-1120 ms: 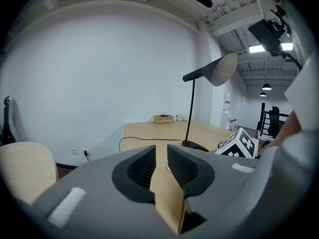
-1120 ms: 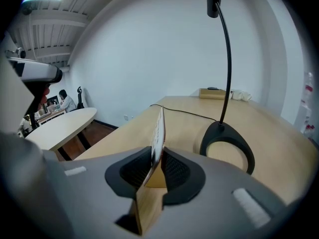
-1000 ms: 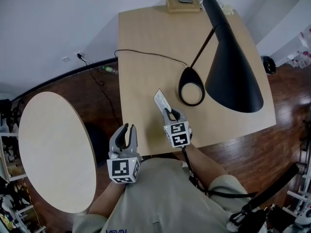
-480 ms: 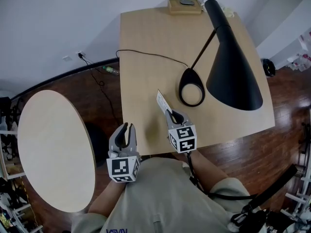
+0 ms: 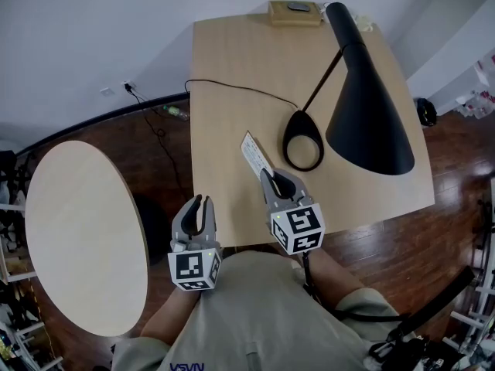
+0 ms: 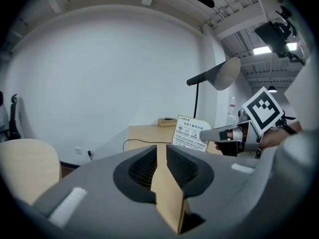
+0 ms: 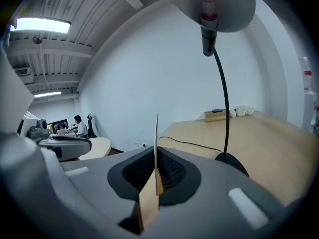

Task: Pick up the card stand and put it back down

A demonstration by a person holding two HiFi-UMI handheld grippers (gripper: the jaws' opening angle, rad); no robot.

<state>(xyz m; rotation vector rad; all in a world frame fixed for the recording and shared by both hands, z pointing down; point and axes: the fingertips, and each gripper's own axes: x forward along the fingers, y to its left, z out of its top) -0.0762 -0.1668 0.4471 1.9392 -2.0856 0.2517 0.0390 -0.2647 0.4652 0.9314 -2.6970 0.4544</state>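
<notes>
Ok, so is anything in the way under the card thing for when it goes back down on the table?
No, nothing visible is in the way. The right gripper holds the card stand above a bare patch of the table. The lamp base sits off to one side, and the cable lies farther back.

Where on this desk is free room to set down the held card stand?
The widest bare patch of the desk lies left of the lamp base, between the cable and the near edge. Another lies beyond the cable, before the small box. Around the lamp base it is crowded; the shade hides the right side.
</notes>
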